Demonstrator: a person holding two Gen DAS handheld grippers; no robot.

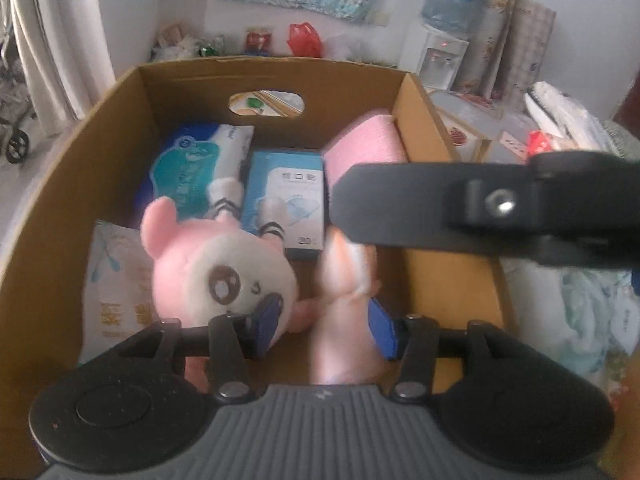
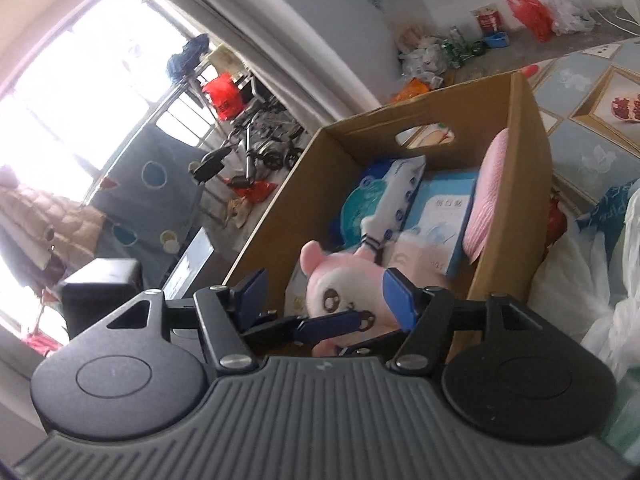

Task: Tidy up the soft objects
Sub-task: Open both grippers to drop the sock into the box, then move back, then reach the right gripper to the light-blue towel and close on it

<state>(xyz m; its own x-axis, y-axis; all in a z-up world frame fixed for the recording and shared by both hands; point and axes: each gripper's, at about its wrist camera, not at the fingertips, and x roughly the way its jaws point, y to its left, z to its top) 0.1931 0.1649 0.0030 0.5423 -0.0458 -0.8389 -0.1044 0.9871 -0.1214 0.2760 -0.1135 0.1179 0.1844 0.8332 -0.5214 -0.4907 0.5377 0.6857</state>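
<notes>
A cardboard box [image 1: 60, 184] stands open in front of me, also seen in the right wrist view [image 2: 520, 128]. In it lies a pink plush toy [image 1: 224, 268] with a white face [image 2: 336, 292]. My left gripper [image 1: 326, 326] hangs over the box's near end, open, with the toy's blurred pink body between its blue pads. My right gripper [image 2: 324, 296] stands open just behind, nothing between its pads. One of its black fingers [image 1: 420, 204] crosses the left wrist view at the right. The left gripper's fingers [image 2: 332, 326] show beside the toy.
The box also holds a teal tissue pack [image 1: 192, 172], a blue mask box [image 1: 284, 204], a pink folded cloth [image 1: 364, 144] and a white pack [image 1: 116, 280]. A water dispenser [image 1: 440, 40] and a red bag [image 1: 305, 38] stand beyond. White bags [image 2: 600, 280] lie right.
</notes>
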